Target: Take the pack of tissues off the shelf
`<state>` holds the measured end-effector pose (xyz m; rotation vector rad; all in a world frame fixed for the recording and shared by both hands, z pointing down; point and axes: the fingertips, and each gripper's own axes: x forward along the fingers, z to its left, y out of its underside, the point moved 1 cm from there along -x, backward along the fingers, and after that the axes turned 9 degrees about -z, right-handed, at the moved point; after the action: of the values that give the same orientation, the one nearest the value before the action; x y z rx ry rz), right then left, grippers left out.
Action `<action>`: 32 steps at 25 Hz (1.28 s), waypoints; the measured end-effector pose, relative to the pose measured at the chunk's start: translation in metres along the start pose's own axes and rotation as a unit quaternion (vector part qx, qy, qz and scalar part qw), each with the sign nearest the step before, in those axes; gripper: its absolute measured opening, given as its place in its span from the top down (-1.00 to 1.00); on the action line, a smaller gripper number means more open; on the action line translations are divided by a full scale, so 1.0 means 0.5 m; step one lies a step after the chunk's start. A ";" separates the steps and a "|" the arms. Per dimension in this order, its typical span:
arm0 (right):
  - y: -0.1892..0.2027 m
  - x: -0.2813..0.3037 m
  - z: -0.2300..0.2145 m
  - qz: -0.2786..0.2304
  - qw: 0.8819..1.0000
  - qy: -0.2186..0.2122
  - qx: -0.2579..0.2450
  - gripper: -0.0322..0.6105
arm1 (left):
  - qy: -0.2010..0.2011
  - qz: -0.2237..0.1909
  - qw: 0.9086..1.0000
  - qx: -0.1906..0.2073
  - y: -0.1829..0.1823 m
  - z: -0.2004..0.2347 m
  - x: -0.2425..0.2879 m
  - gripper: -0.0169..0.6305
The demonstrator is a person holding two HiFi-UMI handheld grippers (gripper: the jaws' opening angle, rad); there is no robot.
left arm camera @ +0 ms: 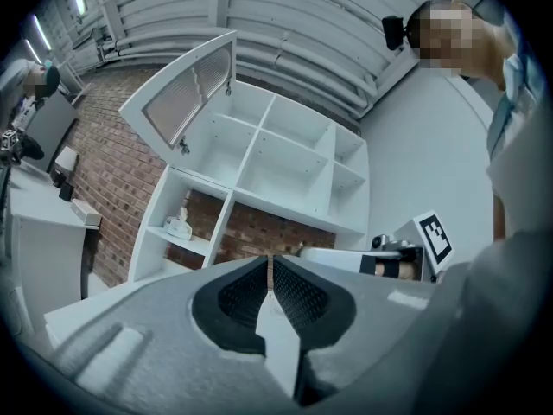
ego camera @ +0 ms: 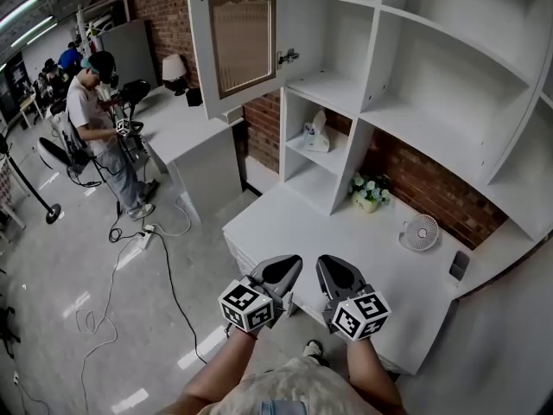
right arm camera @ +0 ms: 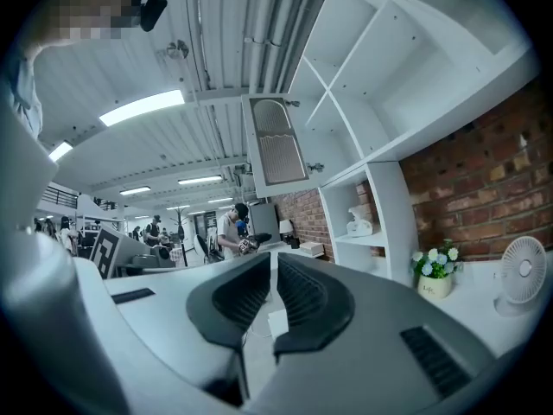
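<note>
The pack of tissues (ego camera: 316, 133) is a white pack with a tissue sticking up. It sits on a low shelf (ego camera: 304, 156) of the white wall unit, left of the brick backing. It also shows in the left gripper view (left arm camera: 178, 226) and the right gripper view (right arm camera: 359, 223). My left gripper (ego camera: 290, 269) and right gripper (ego camera: 327, 269) are side by side over the near edge of the white counter (ego camera: 285, 223), well short of the shelf. Both point level toward the unit. The left gripper (left arm camera: 270, 264) and the right gripper (right arm camera: 273, 262) are each shut with nothing between the jaws.
A small pot of flowers (ego camera: 368, 193), a little white fan (ego camera: 421, 231) and a dark flat device (ego camera: 459, 264) stand on the counter. A cabinet door (ego camera: 239, 33) hangs open above the shelf. A person (ego camera: 99, 119) stands at a desk at left, with cables (ego camera: 130, 258) on the floor.
</note>
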<state>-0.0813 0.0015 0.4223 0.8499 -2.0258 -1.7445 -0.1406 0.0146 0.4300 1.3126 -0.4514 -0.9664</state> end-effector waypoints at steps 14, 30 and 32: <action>-0.053 0.066 -0.174 -0.004 0.999 -0.030 0.013 0.84 | -0.011 -0.005 1.000 0.008 0.012 0.037 0.201 0.91; -0.069 0.051 -0.250 -0.005 0.998 -0.067 0.016 0.84 | -0.016 -0.016 0.999 0.025 0.028 0.011 0.303 0.91; -0.066 0.050 -0.255 0.000 0.998 -0.069 0.017 0.84 | -0.017 -0.017 0.999 0.024 0.031 0.010 0.308 0.91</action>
<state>-0.0160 -0.1149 0.4114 0.7584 -2.1466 -1.8193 -0.0539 -0.1120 0.4101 1.3521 -0.4813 -1.0137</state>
